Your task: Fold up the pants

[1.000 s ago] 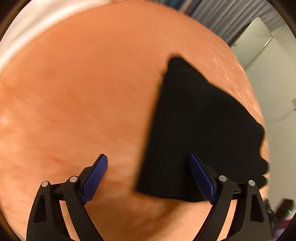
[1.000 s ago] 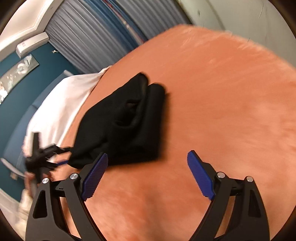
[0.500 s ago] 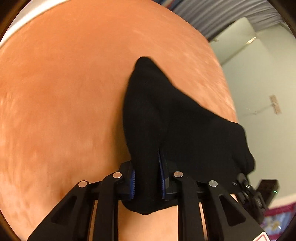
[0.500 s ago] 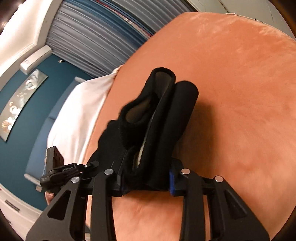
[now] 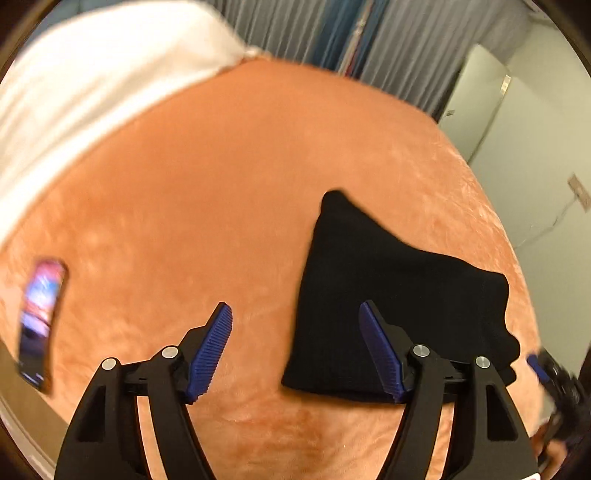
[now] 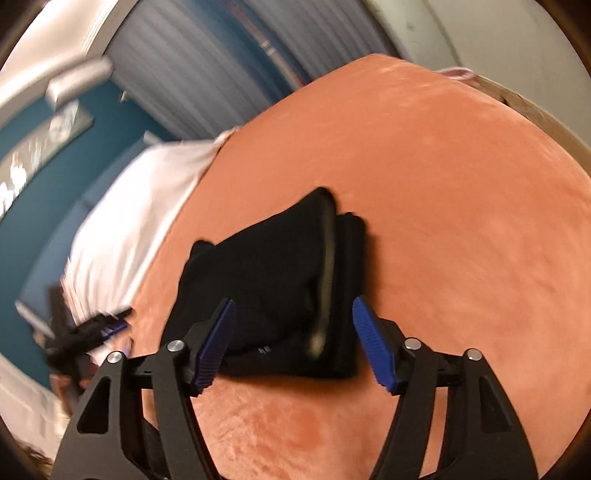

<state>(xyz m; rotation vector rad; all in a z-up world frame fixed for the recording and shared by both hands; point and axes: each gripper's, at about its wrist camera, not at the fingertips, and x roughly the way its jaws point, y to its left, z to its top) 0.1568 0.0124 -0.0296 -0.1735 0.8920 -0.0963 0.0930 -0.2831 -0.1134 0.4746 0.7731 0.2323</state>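
The black pants (image 5: 391, 302) lie folded in a compact bundle on the orange blanket (image 5: 207, 206). In the right wrist view the pants (image 6: 266, 288) show stacked folded edges on their right side. My left gripper (image 5: 295, 347) is open and empty, above the blanket at the bundle's left edge, its right finger over the cloth. My right gripper (image 6: 291, 343) is open and empty, its jaws standing apart on either side of the bundle's near end. The other gripper (image 6: 88, 328) shows blurred at the left.
A phone (image 5: 38, 321) with a lit screen lies on the blanket at the left. A white sheet (image 5: 85, 85) covers the bed's far end. Grey curtains (image 5: 369, 33) hang behind. The bed's edge (image 6: 532, 114) runs at the right.
Half a second ago both grippers were shut on the pants. Both have opened, let go and drawn back, and the bundle lies on the blanket.
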